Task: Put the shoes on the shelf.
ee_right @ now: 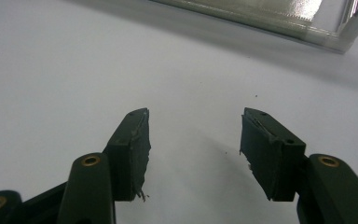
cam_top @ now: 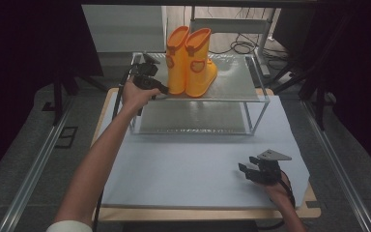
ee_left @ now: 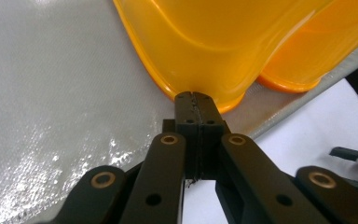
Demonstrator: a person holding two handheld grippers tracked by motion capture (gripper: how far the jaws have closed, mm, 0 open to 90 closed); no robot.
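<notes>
A pair of orange rubber boots point(cam_top: 188, 63) stands upright on the top level of a clear two-level shelf point(cam_top: 241, 84). My left gripper point(cam_top: 163, 91) is at the shelf's left front, shut, with its tips against the nearer boot's sole. In the left gripper view the closed tips point(ee_left: 194, 95) touch the sole rim of that boot point(ee_left: 205, 42), with nothing between the jaws; the second boot point(ee_left: 317, 51) stands beside it. My right gripper point(cam_top: 247, 164) rests low over the white mat at the front right, and it stands open point(ee_right: 195, 126) over bare mat.
The shelf's lower level point(cam_top: 193, 118) holds nothing. A white mat point(cam_top: 183, 164) covers the table in front of the shelf. The shelf's front corner point(ee_right: 340, 28) lies ahead of the right gripper. Dark stands and cables surround the table.
</notes>
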